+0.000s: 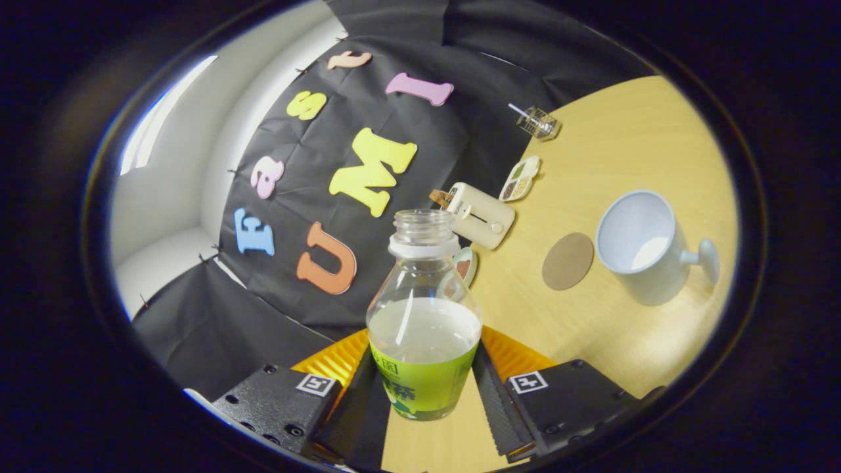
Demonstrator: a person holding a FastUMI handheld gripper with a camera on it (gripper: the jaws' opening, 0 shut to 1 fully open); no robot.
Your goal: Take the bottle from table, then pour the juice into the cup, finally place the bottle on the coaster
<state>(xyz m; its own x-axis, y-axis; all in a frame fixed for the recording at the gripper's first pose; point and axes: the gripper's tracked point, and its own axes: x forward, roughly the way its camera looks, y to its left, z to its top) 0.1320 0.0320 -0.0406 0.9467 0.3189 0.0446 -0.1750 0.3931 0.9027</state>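
- While both my fingers press its green-labelled sides, the uncapped bottle (424, 315) sits clamped in my gripper (424, 394), lifted above the table (611, 328).
- Beyond it lie the brown coaster (568, 261), then the white cup (640, 240).
- Toaster (478, 215) stands near the wall.

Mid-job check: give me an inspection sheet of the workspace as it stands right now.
Surface: wooden table, seen tilted.
Job's things: bottle, uncapped, part full, between the fingers; cup beyond, on the table, a little pale liquid inside; round coaster beside the cup, bare.
Clutter: toaster, divided dish, glass jar, all by the wall.
Gripper: both fingers press on the bottle's labelled lower part.
Cables: nothing seen.
Surroundings: black cloth wall, white room wall behind.
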